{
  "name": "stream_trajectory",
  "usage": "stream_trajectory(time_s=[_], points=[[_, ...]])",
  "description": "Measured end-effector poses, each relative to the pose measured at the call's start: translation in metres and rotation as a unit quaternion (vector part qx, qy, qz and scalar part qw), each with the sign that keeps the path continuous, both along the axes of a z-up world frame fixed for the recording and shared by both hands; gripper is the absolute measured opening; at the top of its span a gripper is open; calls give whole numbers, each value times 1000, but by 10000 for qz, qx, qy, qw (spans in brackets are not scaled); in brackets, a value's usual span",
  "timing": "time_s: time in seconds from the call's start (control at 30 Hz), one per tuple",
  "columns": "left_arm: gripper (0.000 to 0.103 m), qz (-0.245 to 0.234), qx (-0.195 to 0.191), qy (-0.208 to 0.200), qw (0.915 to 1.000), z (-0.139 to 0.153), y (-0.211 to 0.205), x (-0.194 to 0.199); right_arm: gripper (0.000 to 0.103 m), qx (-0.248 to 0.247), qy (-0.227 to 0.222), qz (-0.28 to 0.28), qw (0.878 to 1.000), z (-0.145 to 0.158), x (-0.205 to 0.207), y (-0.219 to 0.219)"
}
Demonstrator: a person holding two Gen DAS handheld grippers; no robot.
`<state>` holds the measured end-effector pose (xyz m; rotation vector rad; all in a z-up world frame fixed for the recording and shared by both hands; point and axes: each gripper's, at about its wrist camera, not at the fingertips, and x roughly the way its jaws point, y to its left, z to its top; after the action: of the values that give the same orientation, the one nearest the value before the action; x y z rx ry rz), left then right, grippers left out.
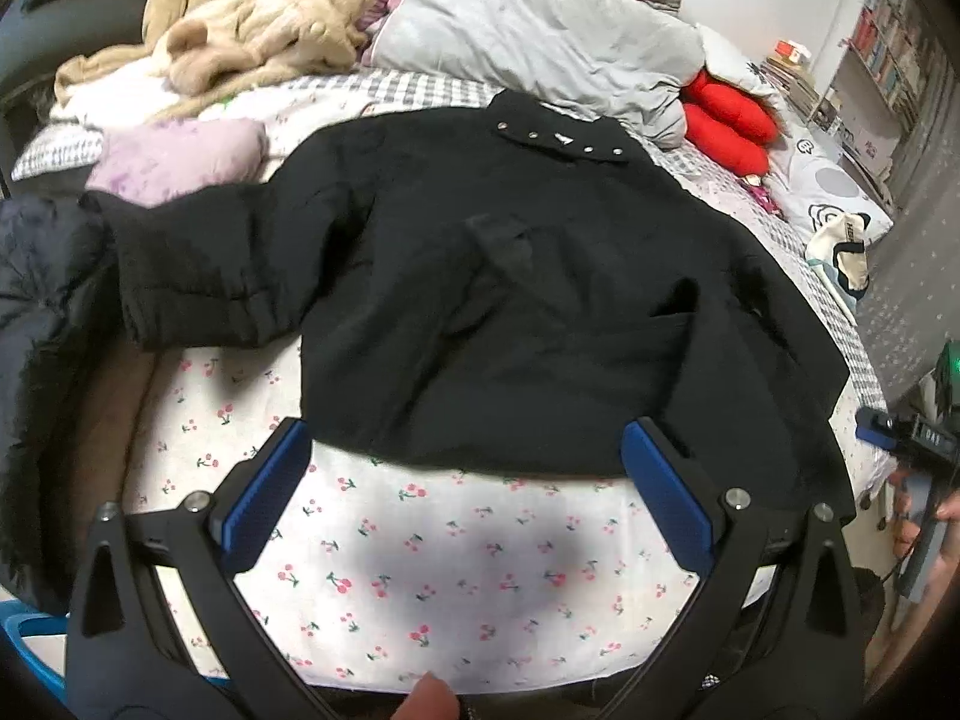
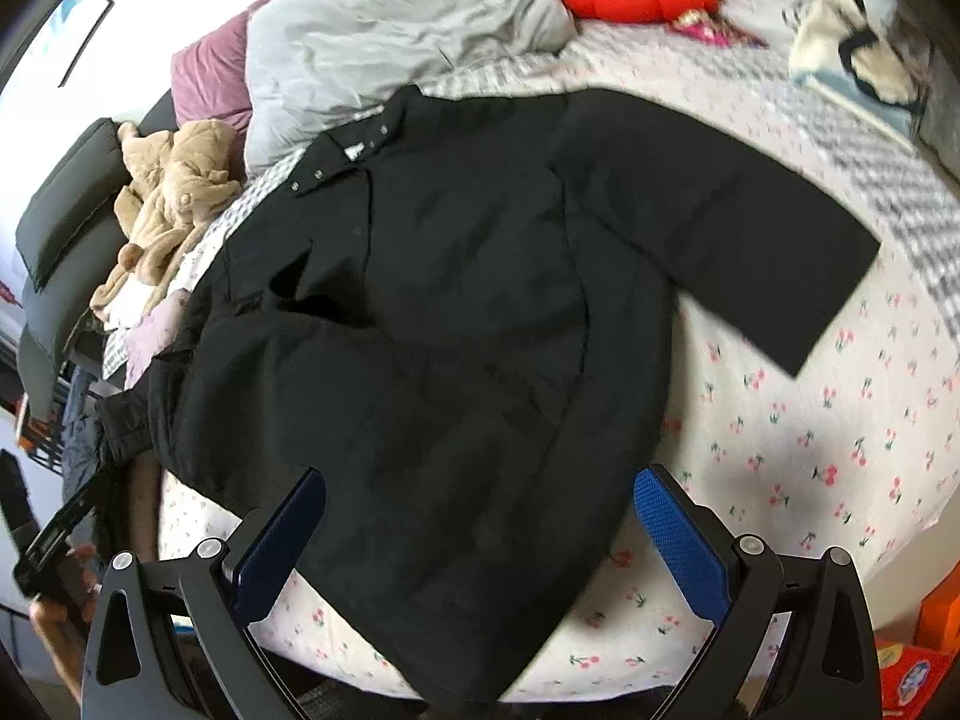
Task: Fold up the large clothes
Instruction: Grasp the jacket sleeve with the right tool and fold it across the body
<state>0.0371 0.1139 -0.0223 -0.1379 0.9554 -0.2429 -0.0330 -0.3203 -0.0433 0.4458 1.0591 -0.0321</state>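
A large black jacket lies spread flat on the cherry-print bed sheet, collar with metal snaps at the far end. Its left sleeve sticks out to the left in the left wrist view. The right wrist view shows the jacket with its right sleeve stretched out to the right. My left gripper hangs open above the jacket's near hem, nothing between its blue pads. My right gripper is open over the hem's lower corner, holding nothing. The right gripper's body also appears at the far right.
A grey duvet, beige fleece garment, lilac pillow and red cushions crowd the far end of the bed. A dark padded garment lies at the left edge. Orange boxes stand on the floor at lower right.
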Motion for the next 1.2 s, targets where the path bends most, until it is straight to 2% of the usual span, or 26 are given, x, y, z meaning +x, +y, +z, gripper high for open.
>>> stream_trajectory(time_s=[0.13, 0.2, 0.3, 0.43, 0.5, 0.53, 0.57, 0.6, 0.63, 0.67, 0.73, 0.77, 0.8, 0.83, 1.0, 1.1, 1.2], points=[[102, 64, -201, 25, 9998, -17, 14, 17, 103, 740, 242, -115, 9969, -24, -3, -24], [102, -10, -336, 28, 9994, -26, 17, 29, 103, 1116, 332, -224, 9930, -36, -5, -33], [102, -173, -346, -71, 9992, -36, 13, 51, 103, 1769, 449, -328, 9827, -56, -6, -42], [98, -320, -304, -243, 9987, -43, 7, 79, 103, 2129, 591, -336, 9747, -75, 0, -40], [90, -418, -381, -221, 9982, -50, 5, 92, 101, 2331, 659, -328, 9697, -86, 4, -37], [81, -458, -468, -127, 9978, -56, 5, 97, 98, 2458, 704, -325, 9662, -92, 7, -35], [66, -474, -533, -57, 9974, -59, 4, 100, 96, 2563, 734, -320, 9633, -98, 10, -33], [58, -468, -572, 16, 9973, -62, 3, 102, 90, 2716, 764, -305, 9589, -104, 13, -30], [42, -460, -555, 104, 9973, -64, 1, 102, 80, 2850, 797, -296, 9547, -109, 15, -28], [31, -493, -542, 101, 9973, -63, 0, 100, 72, 2963, 827, -283, 9511, -112, 17, -26], [18, -614, -505, -28, 9968, -54, -4, 87, 37, 3089, 840, -213, 9471, -113, 17, -24], [14, -687, -508, -89, 9963, -47, -4, 79, 30, 3040, 789, -191, 9492, -108, 16, -25], [13, -768, -545, -149, 9954, -39, -4, 72, 19, 3038, 701, -180, 9500, -102, 15, -27], [11, -872, -604, -258, 9940, -27, -2, 59, 17, 3096, 596, -163, 9489, -94, 12, -30], [10, -1253, -780, -592, 9873, 20, 14, 9, 13, 3205, 38, -153, 9471, -39, -8, -56], [10, -1384, -584, -673, 9864, 34, 23, -19, 12, 3250, -251, -186, 9452, -9, -19, -77], [10, -1442, -362, -621, 9869, 37, 36, -50, 12, 3079, -379, -242, 9504, 14, -29, -93]])
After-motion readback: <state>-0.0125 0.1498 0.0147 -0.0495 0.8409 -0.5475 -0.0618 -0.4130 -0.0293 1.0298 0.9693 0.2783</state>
